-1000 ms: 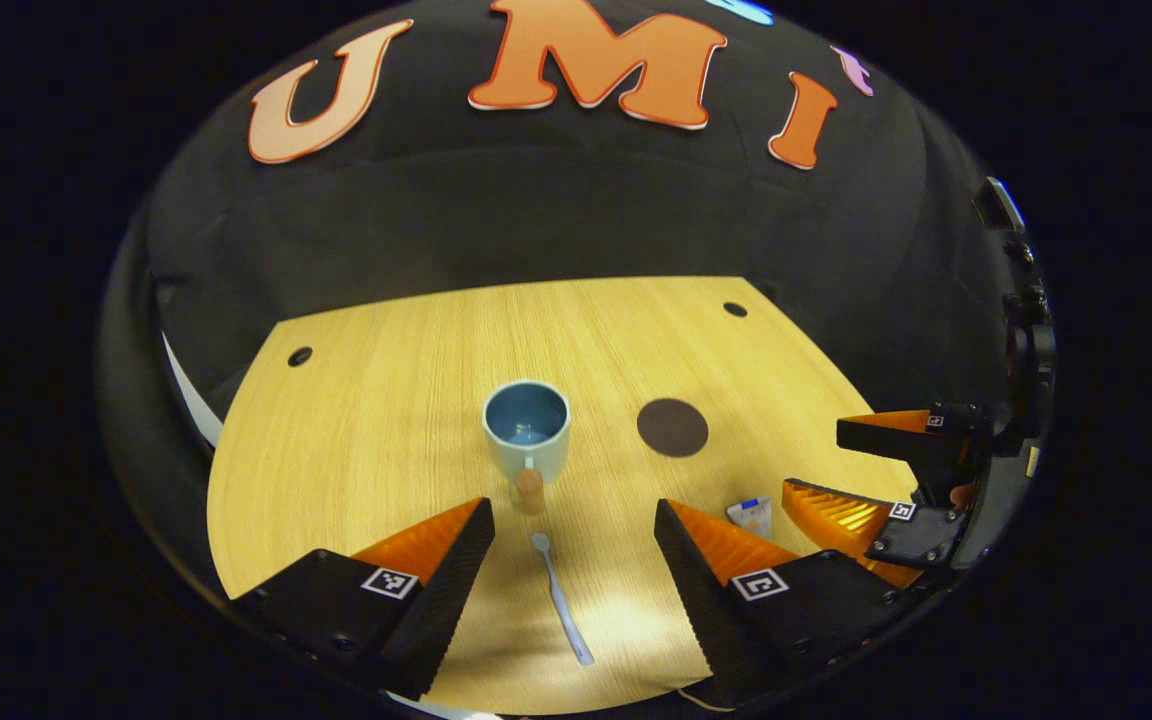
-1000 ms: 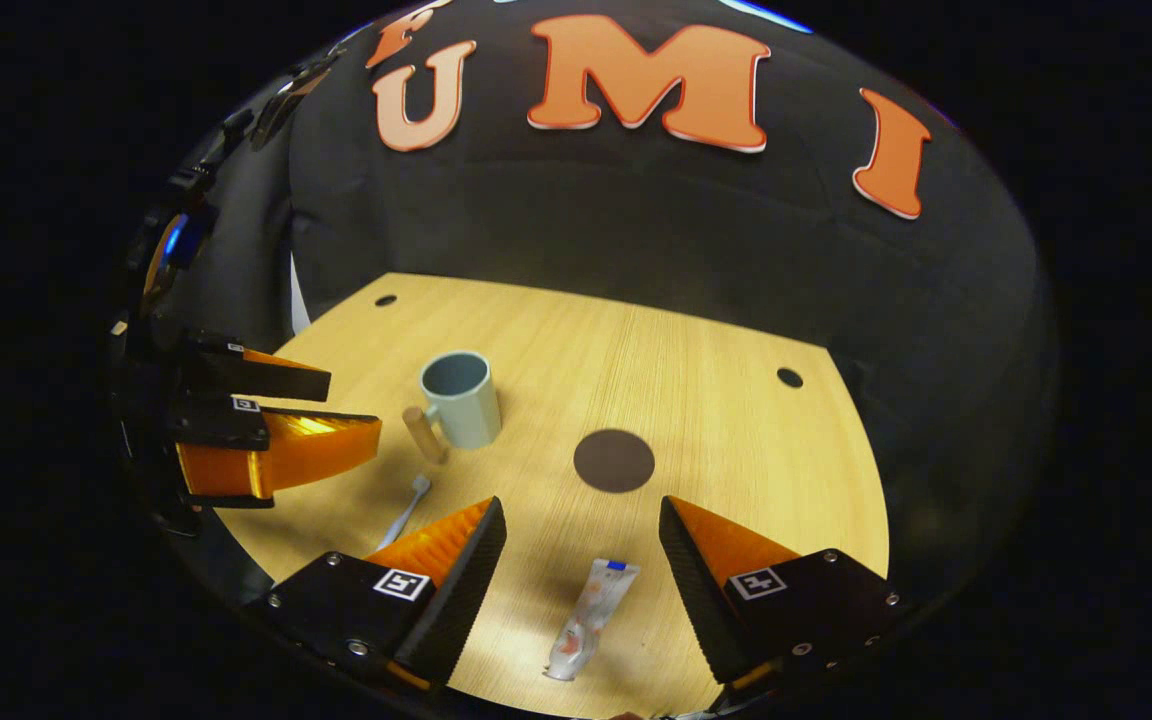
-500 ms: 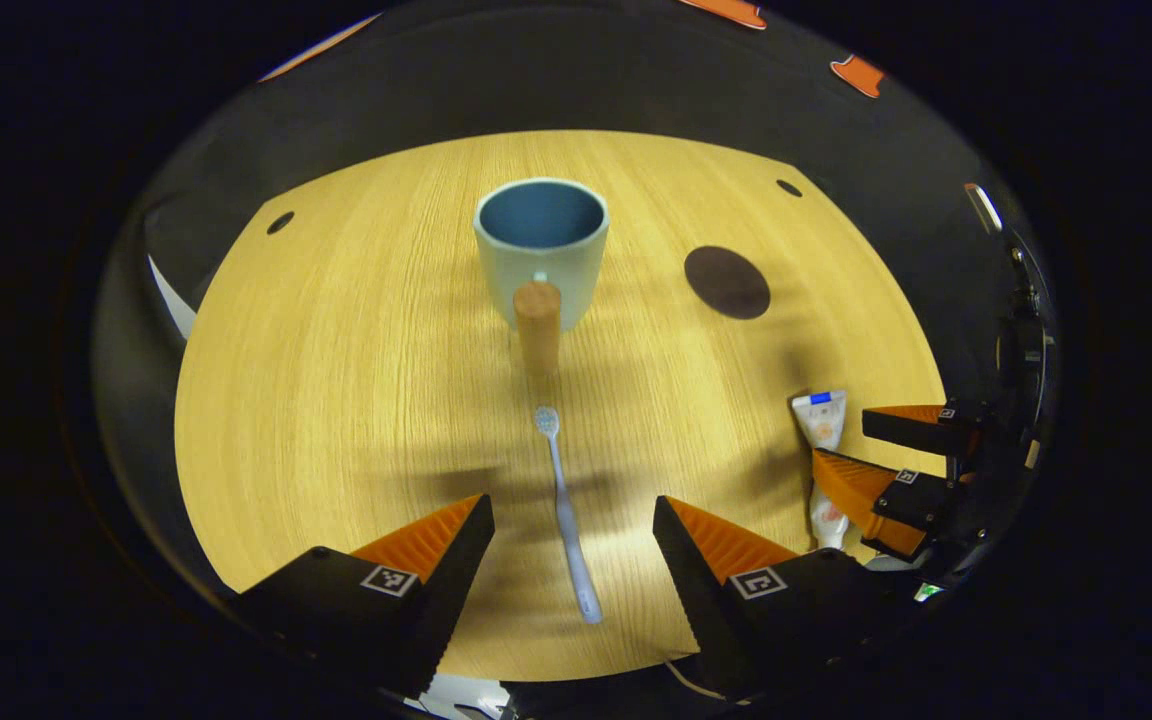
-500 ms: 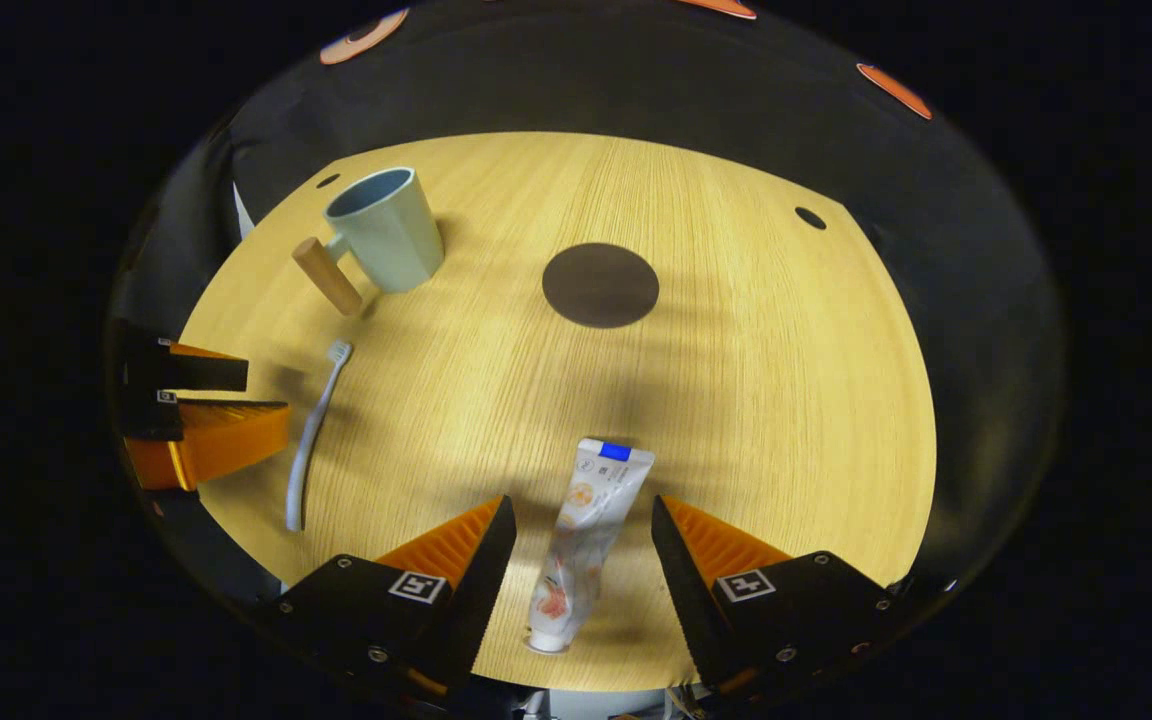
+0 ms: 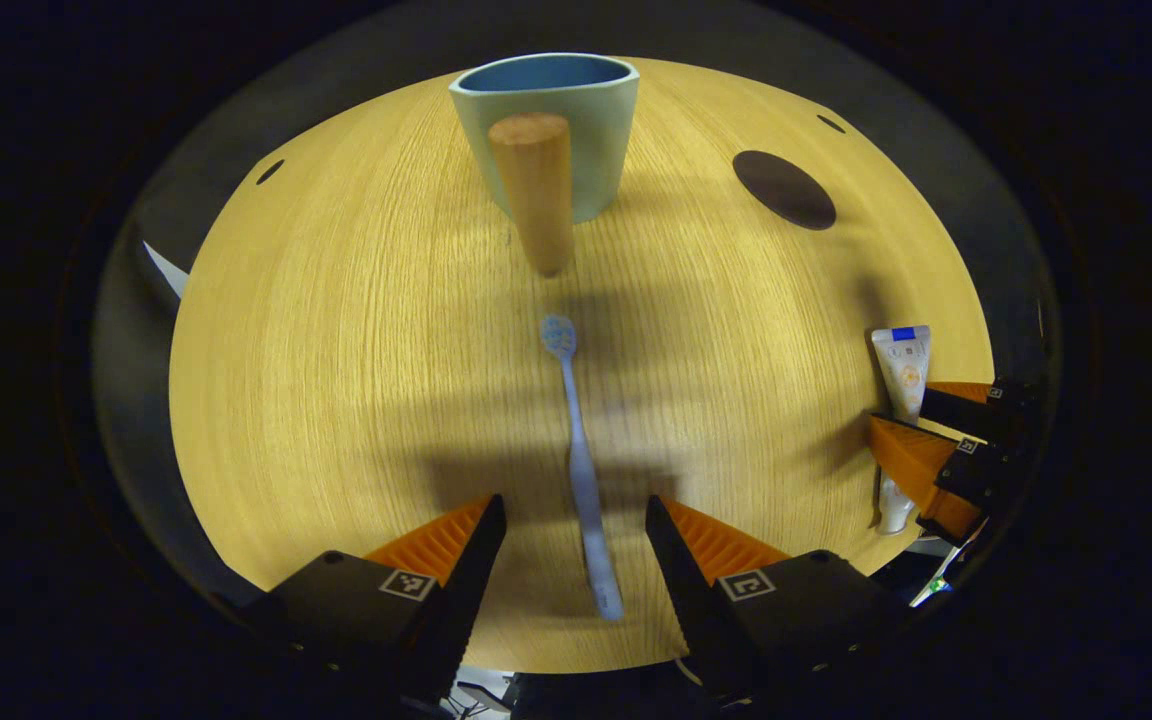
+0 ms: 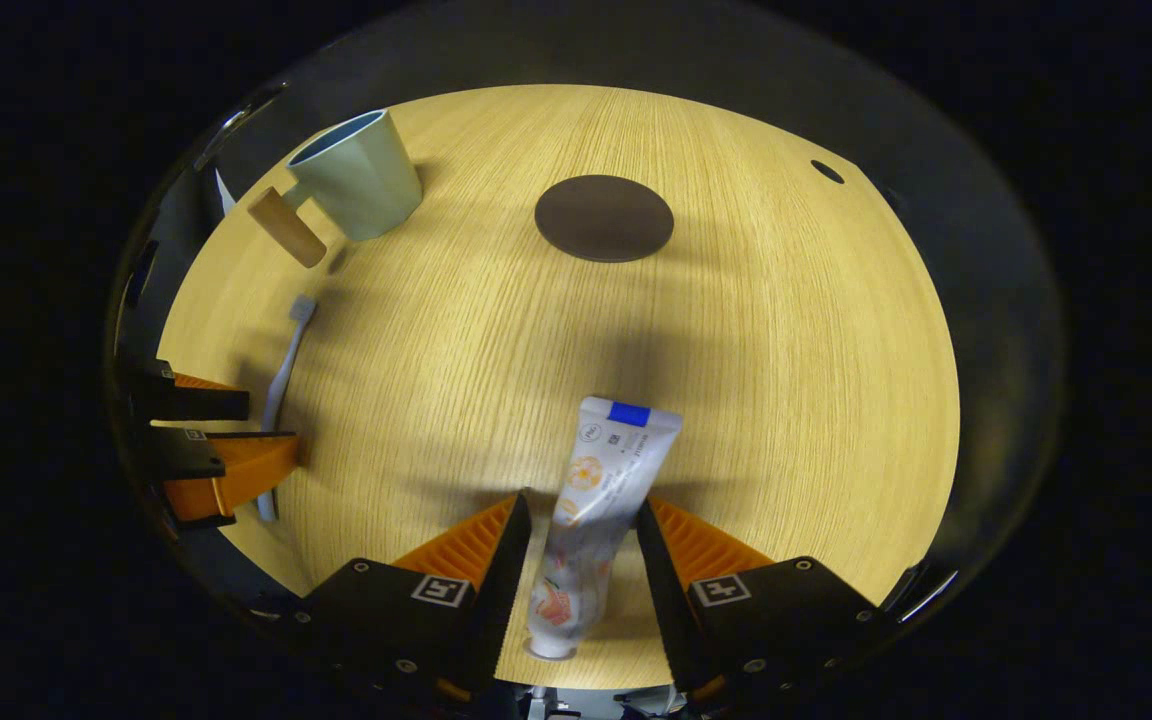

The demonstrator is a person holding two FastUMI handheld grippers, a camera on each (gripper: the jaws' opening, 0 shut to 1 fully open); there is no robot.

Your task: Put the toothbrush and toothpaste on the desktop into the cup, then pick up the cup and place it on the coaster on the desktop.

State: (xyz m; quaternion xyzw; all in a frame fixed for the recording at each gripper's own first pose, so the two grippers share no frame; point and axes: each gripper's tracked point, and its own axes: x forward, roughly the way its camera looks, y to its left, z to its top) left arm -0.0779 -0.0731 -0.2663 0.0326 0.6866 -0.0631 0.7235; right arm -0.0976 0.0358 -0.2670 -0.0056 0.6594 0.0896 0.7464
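In the right gripper view, low in the middle, the right gripper (image 6: pixel 576 545) has its two fingers on each side of the toothpaste (image 6: pixel 601 500). They look very close to the tube, but I cannot tell if they are squeezing it yet. The tube looks soft and light, so a hold on its fat middle should work, with a gentle squeeze.

In the left gripper view, at the bottom middle, the left gripper (image 5: pixel 576 535) is spread wide around the handle of the toothbrush (image 5: pixel 581 470), not touching it. The toothbrush looks thin, stiff, light and maybe slippery, so the handle is the best place to pinch.

Farther up, the cup (image 5: pixel 546 125) stands at the top middle, its wooden handle (image 5: pixel 533 190) pointing down the frame. The dark coaster (image 5: pixel 784 188) lies at the upper right on the desktop (image 5: pixel 336 350).
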